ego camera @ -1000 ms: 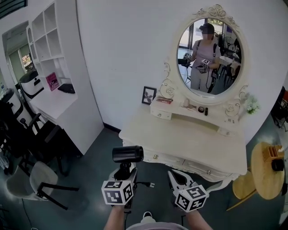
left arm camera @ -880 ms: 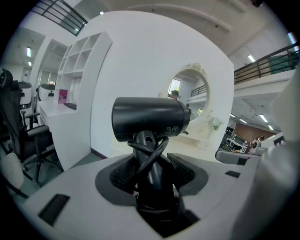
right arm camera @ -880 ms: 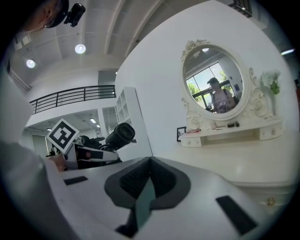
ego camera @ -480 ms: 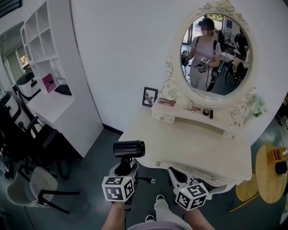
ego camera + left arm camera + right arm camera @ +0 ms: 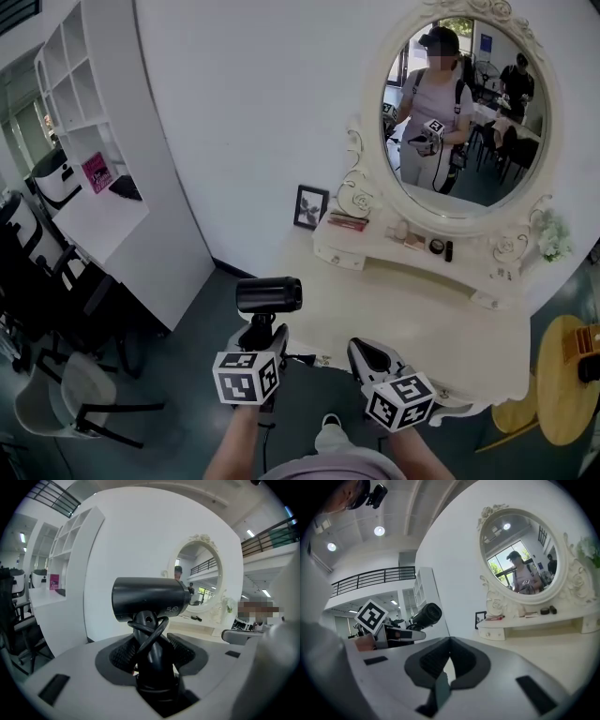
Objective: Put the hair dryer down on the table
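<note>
Hair dryer (image 5: 149, 599): black, with a short level barrel and its cord looped round the handle.
Where: upright in the air, just beside the white table's (image 5: 441, 323) front edge.
My left gripper (image 5: 150, 658): clamped on the handle.
My right gripper (image 5: 449, 641): closed, with nothing in it.

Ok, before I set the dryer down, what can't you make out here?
Head view: part of the table's near edge, hidden behind the left gripper and right gripper.
Head view: small items on the mirror shelf, too small to name.
Left gripper view: most of the tabletop, blocked by the hair dryer; its label print is too small to read.
</note>
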